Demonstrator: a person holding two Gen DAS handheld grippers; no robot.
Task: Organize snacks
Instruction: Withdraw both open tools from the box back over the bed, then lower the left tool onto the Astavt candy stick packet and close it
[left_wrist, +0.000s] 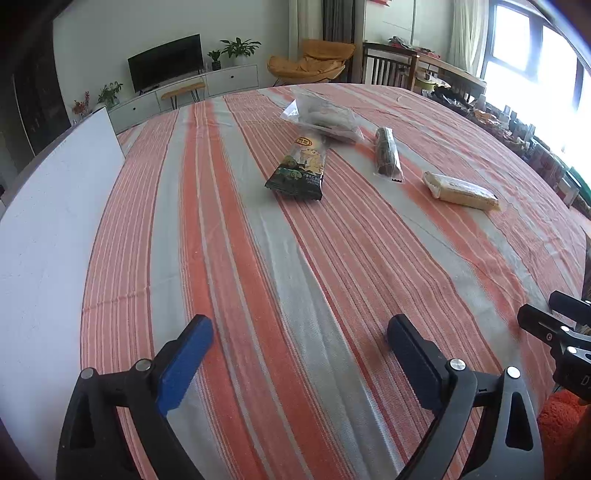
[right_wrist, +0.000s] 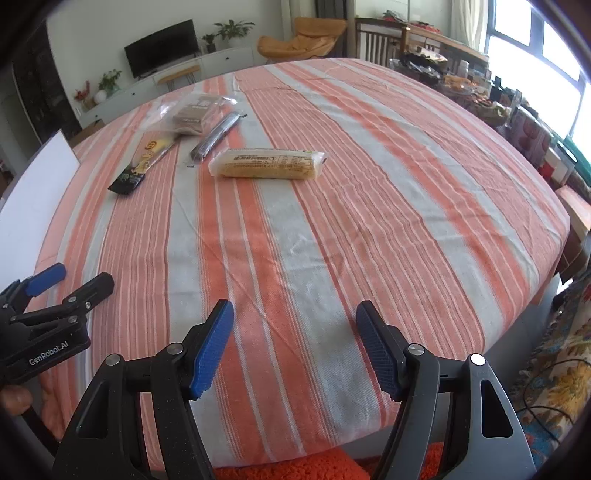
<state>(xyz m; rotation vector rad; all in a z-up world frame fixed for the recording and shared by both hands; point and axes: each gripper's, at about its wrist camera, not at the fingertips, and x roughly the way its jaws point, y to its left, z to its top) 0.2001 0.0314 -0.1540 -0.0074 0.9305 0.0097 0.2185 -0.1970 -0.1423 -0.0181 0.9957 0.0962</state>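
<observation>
4 snack packets lie together on the far half of the striped surface (right_wrist: 332, 206), well apart from both grippers, which hover near its front edge. The right gripper (right_wrist: 295, 343) is released, jaws wide with nothing between them; the left gripper (left_wrist: 299, 354) also stands wide and empty.

From the right gripper, the pale cracker packet (right_wrist: 267, 164) is the closest snack, ahead and slightly to the left, its long axis running across the view, so a straight reach would likely meet its long side. Left of it lies the thin dark bar (right_wrist: 216, 138), slanting away, then the dark cartoon packet (right_wrist: 142, 164), with the clear bag (right_wrist: 192, 114) farthest back and touching or overlapping the cartoon packet's far end.

From the left gripper, the cartoon packet (left_wrist: 299, 166) sits nearly straight ahead, long axis pointing away, so this hand seems nearer to it; the bar (left_wrist: 388, 155) and cracker packet (left_wrist: 460, 192) lie off to its right, the clear bag (left_wrist: 325, 118) behind.

Bare cloth lies between grippers and snacks; nothing blocks either reach. 1 white board (left_wrist: 55, 206) borders the left edge, possibly where the snacks are meant to go, though I cannot tell.
</observation>
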